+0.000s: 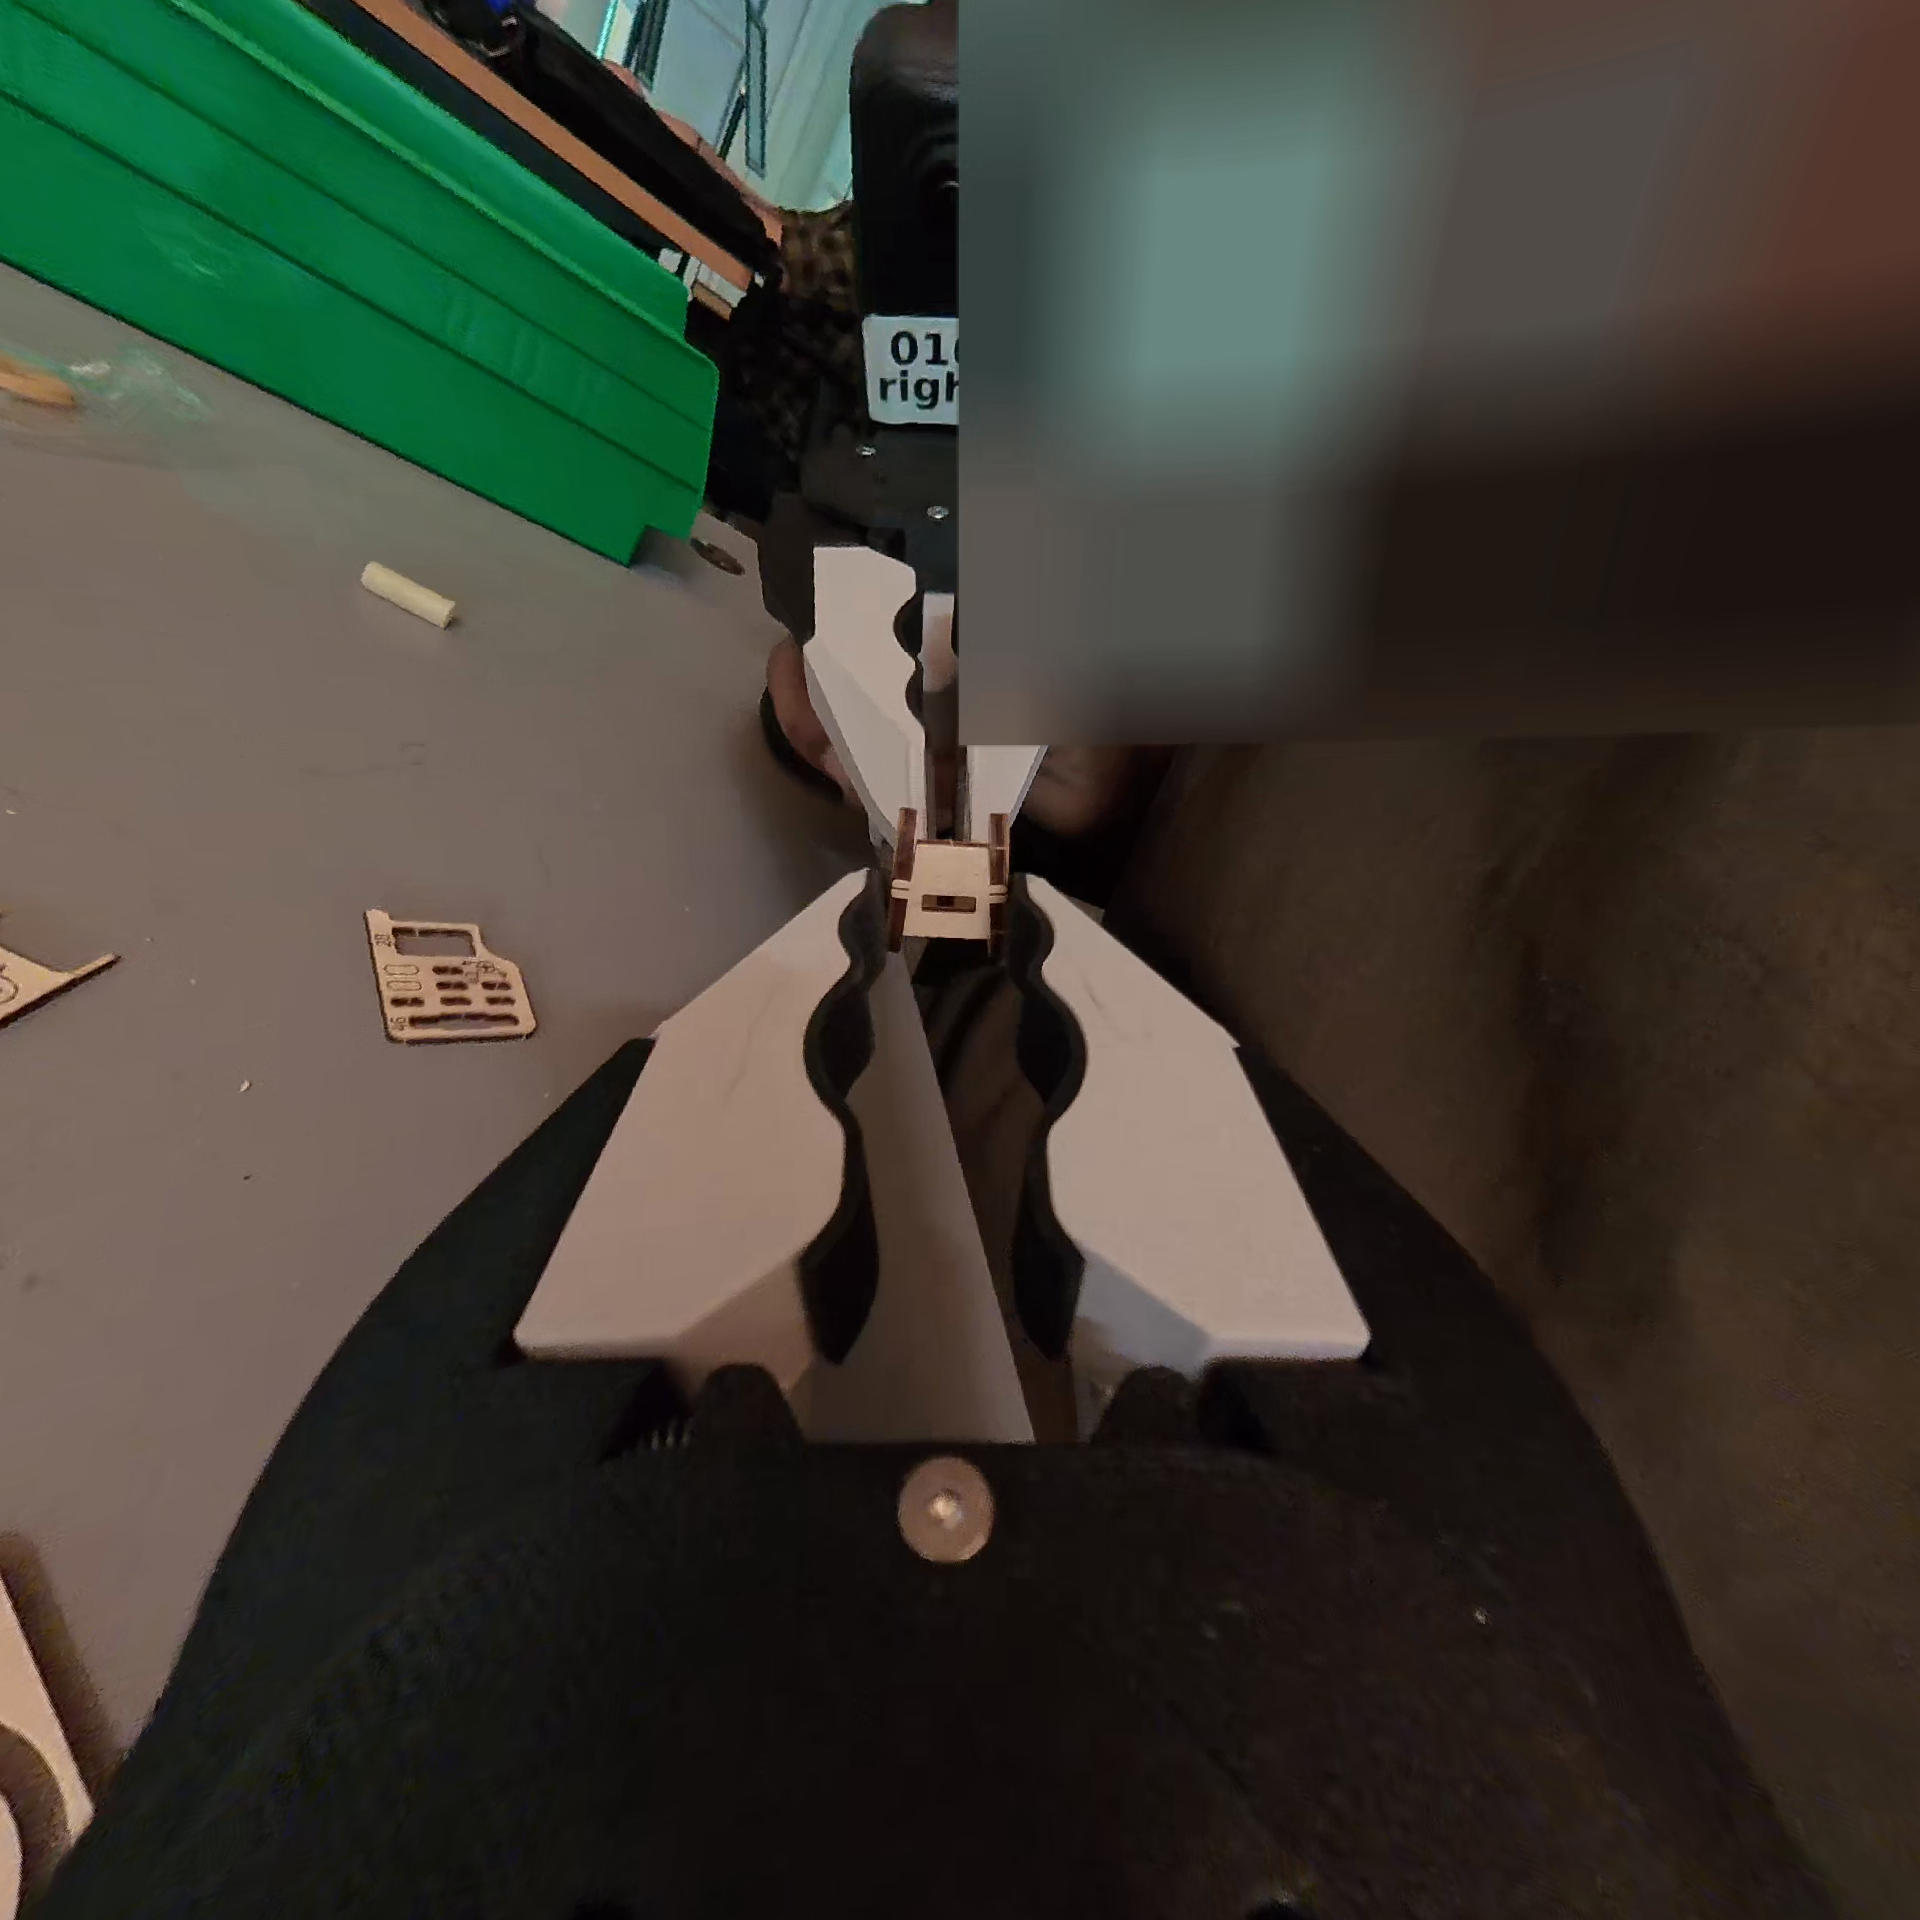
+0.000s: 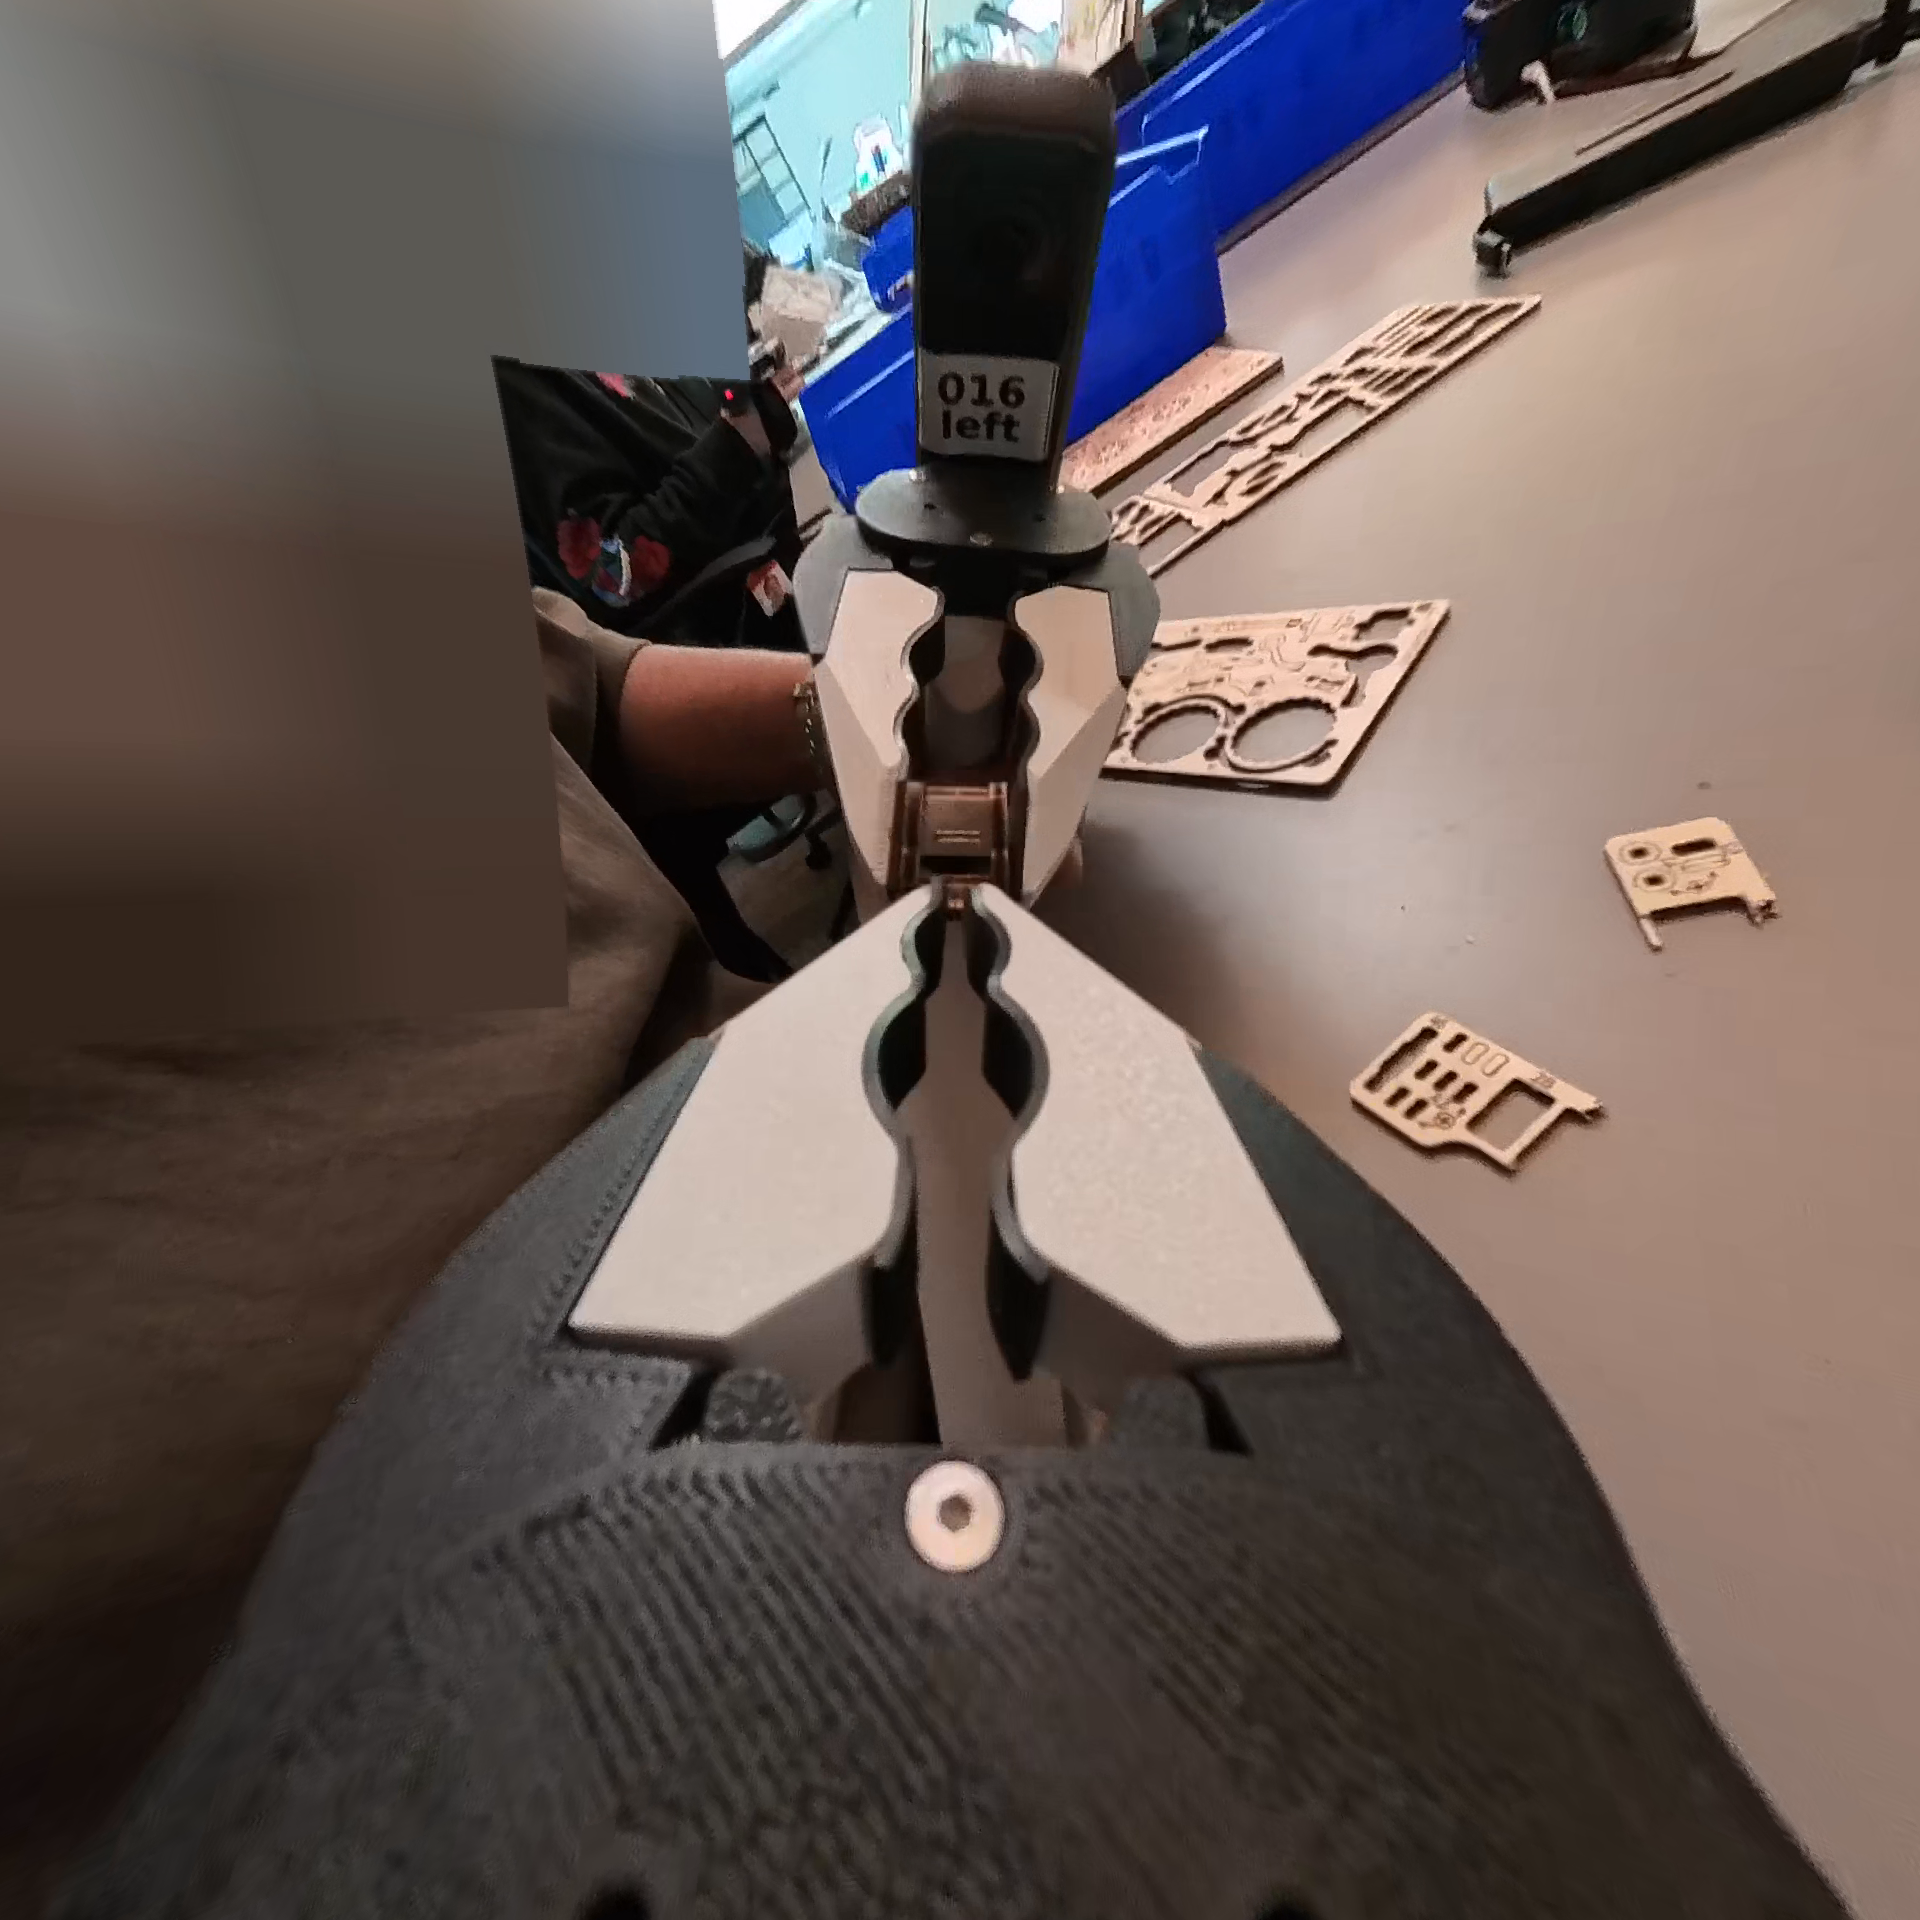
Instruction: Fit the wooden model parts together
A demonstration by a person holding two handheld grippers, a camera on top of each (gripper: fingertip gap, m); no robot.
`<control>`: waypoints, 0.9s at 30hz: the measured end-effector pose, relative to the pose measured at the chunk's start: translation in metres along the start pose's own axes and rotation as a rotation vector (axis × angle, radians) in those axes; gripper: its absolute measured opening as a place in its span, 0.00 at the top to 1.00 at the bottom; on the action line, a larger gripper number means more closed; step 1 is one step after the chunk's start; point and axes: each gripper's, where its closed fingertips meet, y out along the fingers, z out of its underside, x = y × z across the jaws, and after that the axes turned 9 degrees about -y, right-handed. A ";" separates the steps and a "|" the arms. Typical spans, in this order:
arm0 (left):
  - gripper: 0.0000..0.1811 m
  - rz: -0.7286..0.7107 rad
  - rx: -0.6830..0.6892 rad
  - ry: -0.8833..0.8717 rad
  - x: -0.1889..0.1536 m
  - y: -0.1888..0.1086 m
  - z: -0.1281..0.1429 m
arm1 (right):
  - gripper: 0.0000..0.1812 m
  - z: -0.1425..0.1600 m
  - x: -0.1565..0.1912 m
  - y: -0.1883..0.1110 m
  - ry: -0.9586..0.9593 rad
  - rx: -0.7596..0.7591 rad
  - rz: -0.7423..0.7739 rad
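Observation:
My left gripper point(image 1: 945, 896) is shut on a small wooden sub-assembly point(image 1: 948, 902), a pale block between two darker side plates, held above the grey table point(image 1: 312, 790). My right gripper point(image 2: 953, 896) faces it tip to tip and is shut on a thin, small wooden part point(image 2: 954, 906). That part meets the sub-assembly point(image 2: 951, 826) at its middle. In the left wrist view the right gripper point(image 1: 940, 821) comes in from above. In the right wrist view the left gripper point(image 2: 954, 847) stands opposite. The joint itself is too small to make out.
Green bins point(image 1: 343, 291), a white peg point(image 1: 407, 594) and a punched wooden sheet piece point(image 1: 449, 977) lie to the left. Blue bins point(image 2: 1143, 270), larger wooden sheets point(image 2: 1278, 696) and small offcuts point(image 2: 1688, 868) point(image 2: 1470, 1091) lie to the right. A person's arm point(image 2: 707, 717) is behind. Less than 4 cm separates the two grippers' tips.

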 end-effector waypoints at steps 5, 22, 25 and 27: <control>0.88 0.008 -0.015 -0.014 0.000 -0.001 -0.002 | 0.92 0.000 -0.003 -0.003 -0.007 0.001 0.013; 0.88 -0.099 -0.051 -0.071 0.025 -0.012 -0.008 | 0.92 0.059 -0.085 -0.046 -0.219 0.472 0.527; 0.88 -0.100 -0.042 -0.075 0.025 -0.009 -0.006 | 0.93 0.067 -0.074 -0.022 -0.214 0.488 0.480; 0.88 -0.100 -0.035 -0.076 0.025 -0.007 -0.005 | 0.91 0.073 -0.070 -0.010 -0.152 0.491 0.458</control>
